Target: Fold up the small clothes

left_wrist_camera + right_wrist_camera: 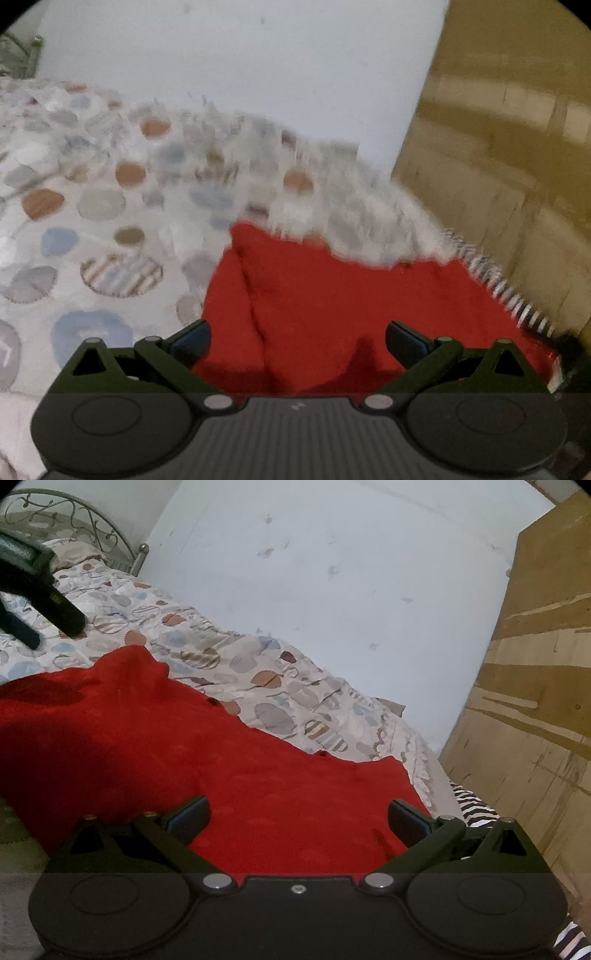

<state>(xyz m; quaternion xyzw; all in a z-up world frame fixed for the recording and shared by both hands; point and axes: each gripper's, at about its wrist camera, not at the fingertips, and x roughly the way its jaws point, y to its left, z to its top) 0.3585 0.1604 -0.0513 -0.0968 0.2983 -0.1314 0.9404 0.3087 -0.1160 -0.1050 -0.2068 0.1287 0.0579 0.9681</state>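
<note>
A red garment (317,306) lies spread on the patterned bedspread (92,206). My left gripper (297,341) is open just above it, with wrinkled red cloth between and below the fingers. The left view is blurred by motion. In the right wrist view the same red garment (207,749) covers the near part of the bed. My right gripper (299,818) is open over its near edge and holds nothing. The left gripper (40,602) shows at the far left of the right view, above the bed.
A white wall (332,590) runs behind the bed. A wooden panel (535,701) stands at the right. A black-and-white striped cloth (476,805) lies at the bed's right edge. A metal headboard (74,513) is at the far left.
</note>
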